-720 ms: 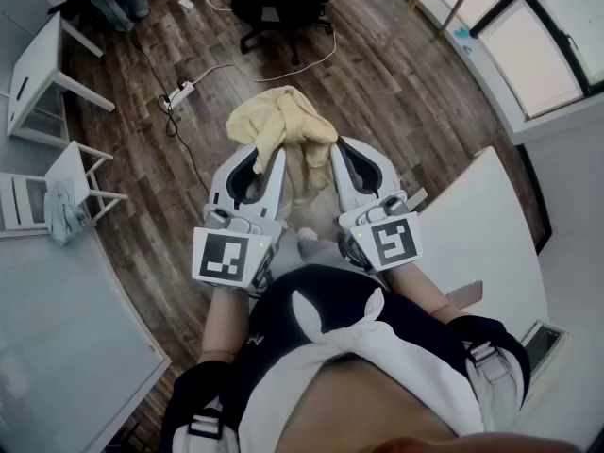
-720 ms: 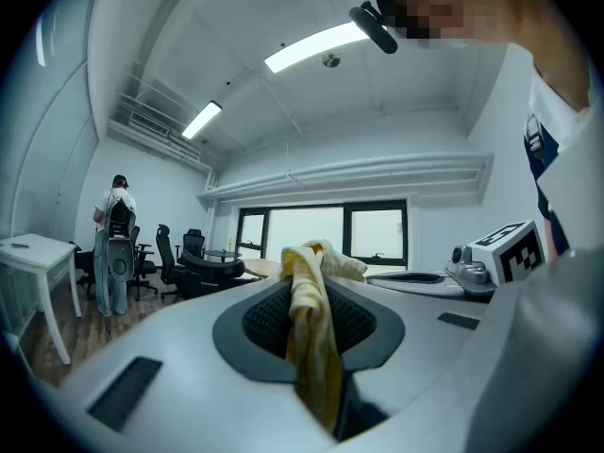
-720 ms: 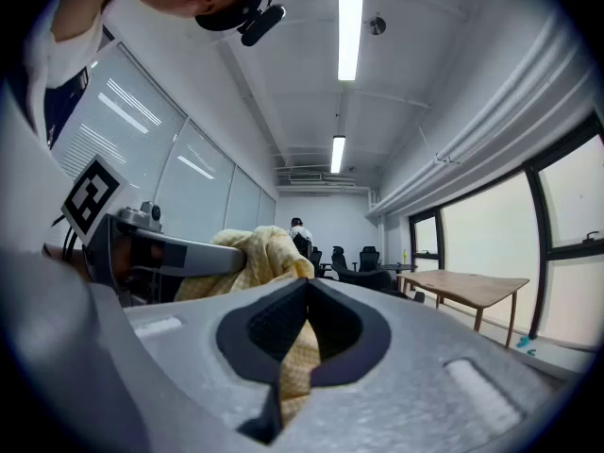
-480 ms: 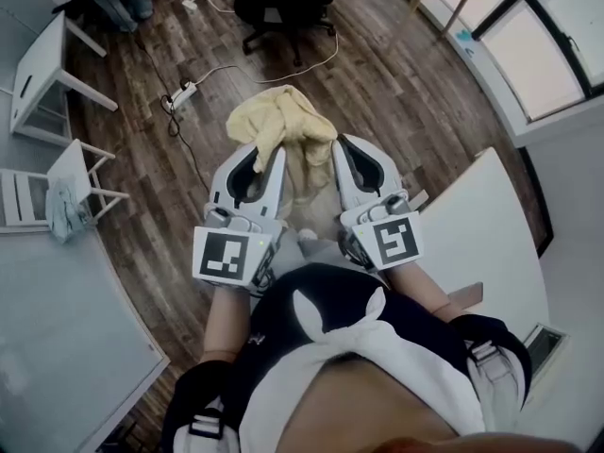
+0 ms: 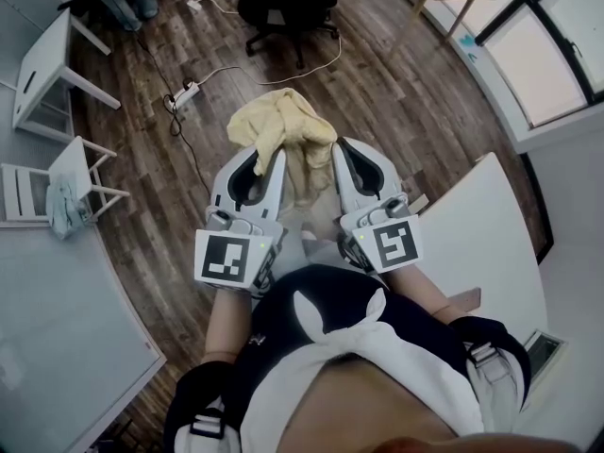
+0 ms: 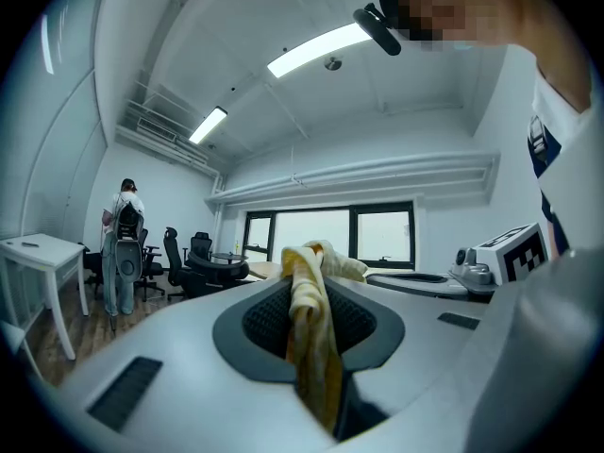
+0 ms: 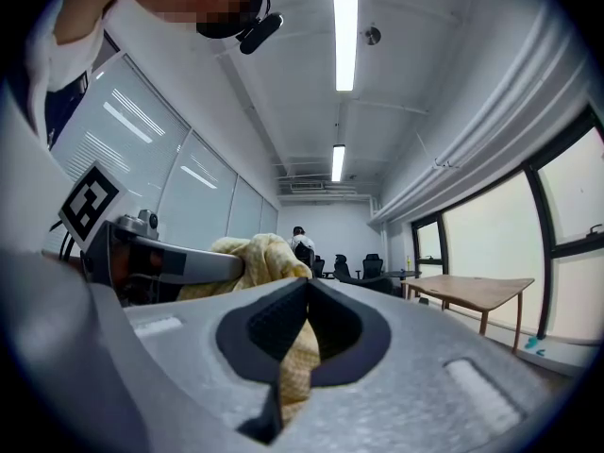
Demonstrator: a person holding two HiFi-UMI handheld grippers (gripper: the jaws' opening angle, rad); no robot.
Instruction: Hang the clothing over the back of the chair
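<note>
A pale yellow garment (image 5: 283,130) is bunched up in the air in front of the person's chest, held between both grippers. My left gripper (image 5: 267,154) is shut on its left part; in the left gripper view a fold of the yellow garment (image 6: 311,338) is pinched between the pads. My right gripper (image 5: 337,149) is shut on the right part, and the yellow garment (image 7: 297,366) hangs out from between its pads. A small white chair (image 5: 52,187) stands at the left with a light blue cloth (image 5: 61,210) draped on it.
A white table (image 5: 481,243) lies at the right, another white desk (image 5: 42,64) at the upper left. A black office chair (image 5: 288,3) stands ahead, with a power strip (image 5: 184,92) and cables on the wooden floor. A person (image 6: 121,248) stands far off.
Both grippers and the yellow garment keep their place; the view has only shifted slightly.
</note>
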